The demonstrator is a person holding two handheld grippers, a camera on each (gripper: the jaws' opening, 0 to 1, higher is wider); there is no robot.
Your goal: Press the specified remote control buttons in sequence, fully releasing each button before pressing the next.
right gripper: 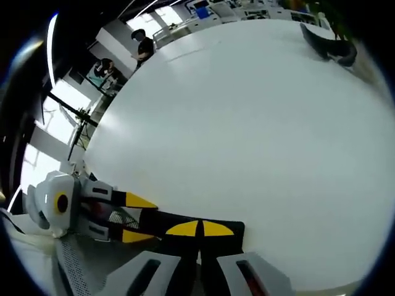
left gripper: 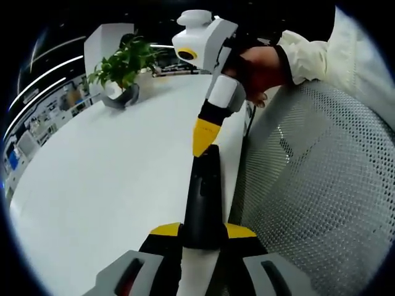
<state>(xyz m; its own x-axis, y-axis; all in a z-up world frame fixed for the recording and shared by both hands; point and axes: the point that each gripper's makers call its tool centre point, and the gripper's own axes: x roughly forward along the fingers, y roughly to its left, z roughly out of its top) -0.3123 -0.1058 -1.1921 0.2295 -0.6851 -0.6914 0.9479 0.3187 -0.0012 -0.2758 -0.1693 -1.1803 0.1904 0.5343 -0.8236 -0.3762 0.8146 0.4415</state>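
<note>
Remote control [left gripper: 203,197], clamped by our left hand-held gripper [left gripper: 202,231], may twist sideways if our right hand-held gripper [left gripper: 203,137], tips pinched together, presses off-centre near the desk [left gripper: 111,185] edge.

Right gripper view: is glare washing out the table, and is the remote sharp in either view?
Right gripper view: table bright, nearly featureless; remote a dark strip under the shut right tongs. Left gripper view: remote dark, buttons unreadable, clamped in the left tongs; fisheye bends the table edge.

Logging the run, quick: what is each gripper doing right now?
Left gripper: shut on the black remote.
Right gripper: fingers shut, tips down on the remote, holding nothing.
</note>
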